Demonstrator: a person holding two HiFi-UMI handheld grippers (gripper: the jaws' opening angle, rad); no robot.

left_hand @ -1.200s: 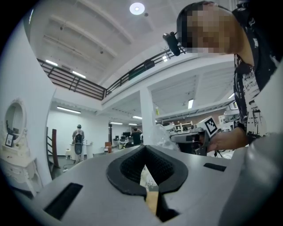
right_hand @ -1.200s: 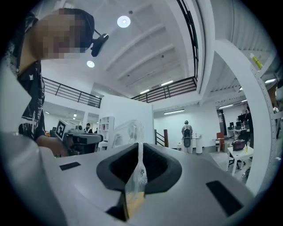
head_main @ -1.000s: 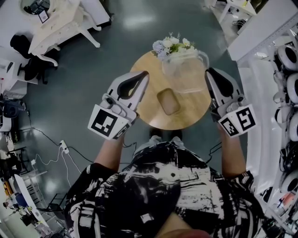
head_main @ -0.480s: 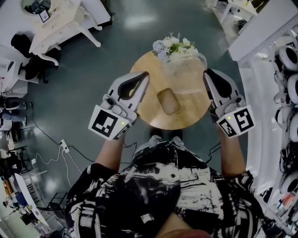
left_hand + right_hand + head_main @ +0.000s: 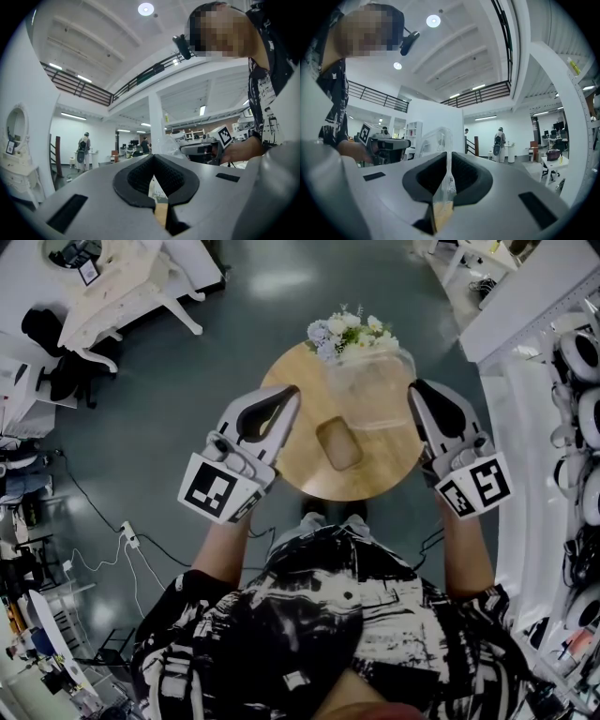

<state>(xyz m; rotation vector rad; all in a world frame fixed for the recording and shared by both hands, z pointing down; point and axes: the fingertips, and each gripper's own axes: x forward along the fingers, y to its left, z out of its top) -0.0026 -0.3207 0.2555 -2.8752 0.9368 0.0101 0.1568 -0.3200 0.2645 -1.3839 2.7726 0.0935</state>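
Observation:
A clear plastic bag [image 5: 370, 385] hangs stretched between my two grippers above a round wooden table [image 5: 292, 474]. My left gripper [image 5: 292, 390] is shut on the bag's left edge, and thin film [image 5: 157, 187] shows pinched between its pads. On the other side, the right gripper [image 5: 416, 386] is shut on the right edge, where the bag [image 5: 437, 138] rises from the jaws. A tan rounded block [image 5: 339, 444] lies under the bag; I cannot tell whether it is inside. Each gripper view shows the opposite gripper: the right [image 5: 206, 147], the left [image 5: 386, 145].
A bunch of pale flowers [image 5: 347, 332] stands at the table's far edge, touching the bag. A white dressing table [image 5: 112, 282] is at the far left, white shelving [image 5: 553, 324] on the right. Cables [image 5: 103, 540] run over the dark floor. People stand far off [image 5: 500, 143].
The right gripper has shifted slightly left, toward the bag's middle. The left gripper holds still. People in the background have walked a little.

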